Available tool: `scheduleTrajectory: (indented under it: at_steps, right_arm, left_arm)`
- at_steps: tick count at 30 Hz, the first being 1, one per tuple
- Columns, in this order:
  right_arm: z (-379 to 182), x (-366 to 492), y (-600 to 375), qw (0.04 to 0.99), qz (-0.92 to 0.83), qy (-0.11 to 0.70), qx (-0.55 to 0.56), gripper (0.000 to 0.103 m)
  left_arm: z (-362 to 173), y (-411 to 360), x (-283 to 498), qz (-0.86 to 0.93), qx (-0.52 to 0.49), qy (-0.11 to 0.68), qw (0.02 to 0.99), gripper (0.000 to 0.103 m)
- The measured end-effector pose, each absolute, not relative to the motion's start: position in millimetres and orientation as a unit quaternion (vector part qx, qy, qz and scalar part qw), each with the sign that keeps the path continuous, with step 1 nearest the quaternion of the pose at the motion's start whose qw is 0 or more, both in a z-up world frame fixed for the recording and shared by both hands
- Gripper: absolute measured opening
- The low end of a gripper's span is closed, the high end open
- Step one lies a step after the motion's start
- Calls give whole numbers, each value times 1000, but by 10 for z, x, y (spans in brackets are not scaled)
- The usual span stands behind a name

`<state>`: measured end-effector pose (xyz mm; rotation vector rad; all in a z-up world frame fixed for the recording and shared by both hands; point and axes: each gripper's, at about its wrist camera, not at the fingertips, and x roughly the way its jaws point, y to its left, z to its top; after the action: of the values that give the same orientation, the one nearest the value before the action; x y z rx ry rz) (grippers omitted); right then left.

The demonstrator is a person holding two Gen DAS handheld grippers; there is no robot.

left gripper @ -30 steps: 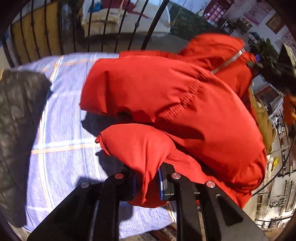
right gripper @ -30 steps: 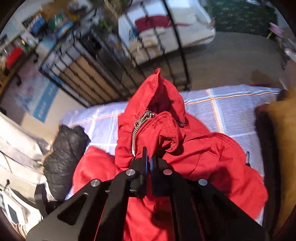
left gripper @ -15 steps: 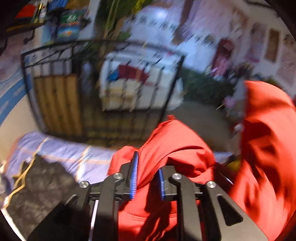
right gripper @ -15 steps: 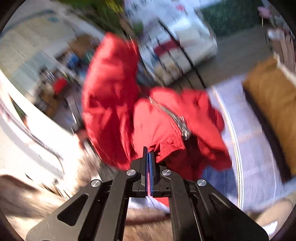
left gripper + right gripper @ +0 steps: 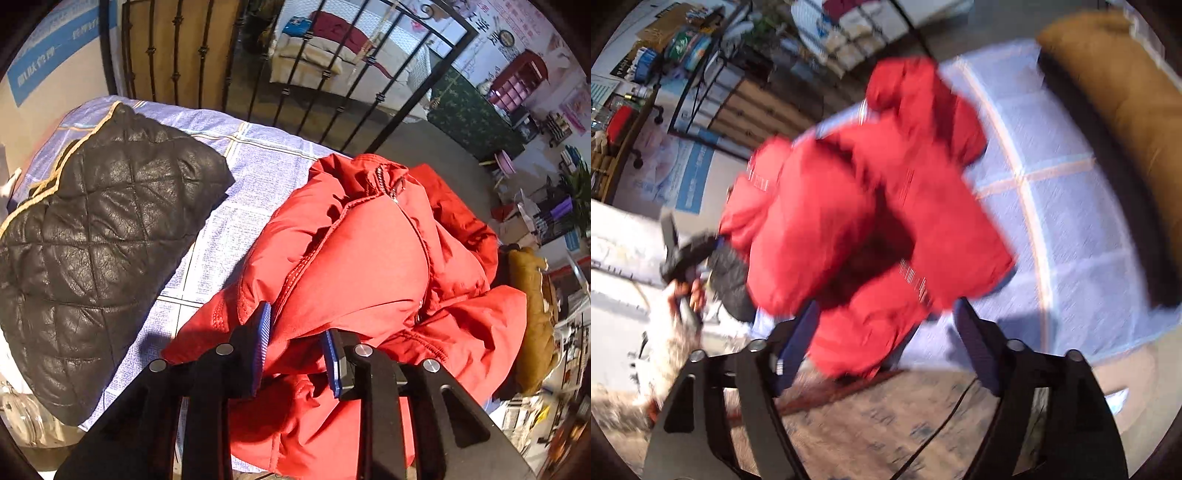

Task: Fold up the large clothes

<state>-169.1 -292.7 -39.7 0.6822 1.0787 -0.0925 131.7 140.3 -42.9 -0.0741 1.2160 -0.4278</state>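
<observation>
Now the red jacket point(image 5: 369, 266) lies bunched on the blue checked bed point(image 5: 240, 177), its zipper running from near to far. The left tool point(image 5: 295, 347) sits at the jacket's near hem with padded fabric bulging between its blue pads; whether it pinches or has just let go, I cannot tell. The right tool point(image 5: 882, 343) is spread wide, grasping nothing, backed off past the bed's near edge, so the left is the nearer 1. A black quilted jacket point(image 5: 99, 251) lies to the left. No containers are in play.
</observation>
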Motion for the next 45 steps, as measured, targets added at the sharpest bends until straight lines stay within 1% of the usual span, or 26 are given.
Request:
scheduleTrajectory:
  at_steps: [2, 5, 7, 10, 13, 16, 17, 18, 19, 20, 22, 24, 26, 29, 31, 33, 34, 35, 36, 37, 38, 40, 42, 45]
  right_arm:
    - [-321, -1343, -3166, 814, -80, 487, 306, 80]
    - [-465, -767, -3402, 806, -96, 468, 350, 80]
    - [-713, -289, -3517, 788, -104, 481, 369, 80]
    - [-1052, 321, -3607, 767, -124, 506, 374, 79]
    - [-1332, 789, -3648, 759, -164, 525, 349, 79]
    - [-1606, 1089, -3674, 744, -168, 550, 341, 80]
    - [-1725, 1160, -3648, 735, -164, 571, 328, 73]
    - [-1806, 1221, -3638, 730, -170, 584, 311, 49]
    - [-1840, 1261, -3606, 732, -180, 590, 289, 37]
    - [-1795, 1269, -3576, 743, -179, 581, 280, 20]
    - [-1585, 1231, -3537, 763, -169, 559, 278, 11]
    - [-1173, 1106, -3476, 800, -152, 521, 255, 8]
    - [-647, 876, -3455, 848, -135, 456, 233, 6]
    - [147, 187, -3611, 894, -145, 336, 259, 5]
    - [385, -300, -3752, 903, -171, 283, 275, 5]
    - [408, -799, -3923, 900, -215, 235, 297, 6]
    - [285, -1104, -4062, 883, -256, 210, 332, 7]
    - [76, -1369, -4208, 858, -297, 202, 368, 15]
    - [-136, -1541, -4317, 831, -327, 221, 393, 23]
    - [-396, -1662, -4433, 797, -340, 265, 423, 48]
    - [-649, -1787, -4515, 762, -340, 300, 461, 56]
    - [-1045, -2079, -4506, 728, -305, 299, 537, 56]
    - [-1081, -2237, -4345, 718, -341, 328, 510, 58]
    - [-910, -2284, -4081, 759, -312, 321, 472, 58]
  left_arm:
    - [-371, 1261, 1268, -201, 2, 559, 804, 27]
    - [-310, 1043, 1245, -203, 52, 548, 810, 28]
    - [-190, 953, 1101, -210, 71, 532, 817, 28]
    - [-24, 958, 997, -242, 64, 520, 816, 28]
    - [-53, 1065, 949, -274, 56, 527, 803, 29]
    - [-154, 1177, 888, -280, 70, 533, 796, 33]
    - [-224, 1235, 885, -271, 71, 537, 796, 34]
    - [-267, 1270, 886, -265, 63, 541, 796, 43]
    - [-317, 1331, 906, -257, 43, 546, 796, 56]
    - [-347, 1384, 927, -251, 23, 547, 798, 74]
    - [-320, 1439, 958, -247, -8, 542, 803, 74]
    - [-293, 1483, 1024, -257, -41, 533, 805, 76]
    - [-330, 1470, 1104, -247, -38, 535, 807, 78]
    - [-406, 1405, 1185, -236, -23, 537, 809, 78]
    - [-454, 1390, 1216, -228, -26, 540, 810, 78]
    - [-530, 1376, 1250, -222, -31, 546, 807, 78]
    - [-568, 1364, 1259, -218, -31, 550, 806, 78]
    - [-631, 1343, 1262, -216, -30, 555, 803, 78]
    - [-685, 1321, 1262, -217, -30, 560, 799, 78]
    - [-752, 1293, 1253, -217, -26, 568, 794, 78]
    - [-827, 1248, 1235, -216, -19, 578, 787, 78]
    - [-921, 1177, 1189, -223, -12, 588, 777, 78]
    - [-999, 1066, 1114, -231, -3, 598, 767, 78]
    - [-1087, 902, 1017, -236, -3, 614, 753, 78]
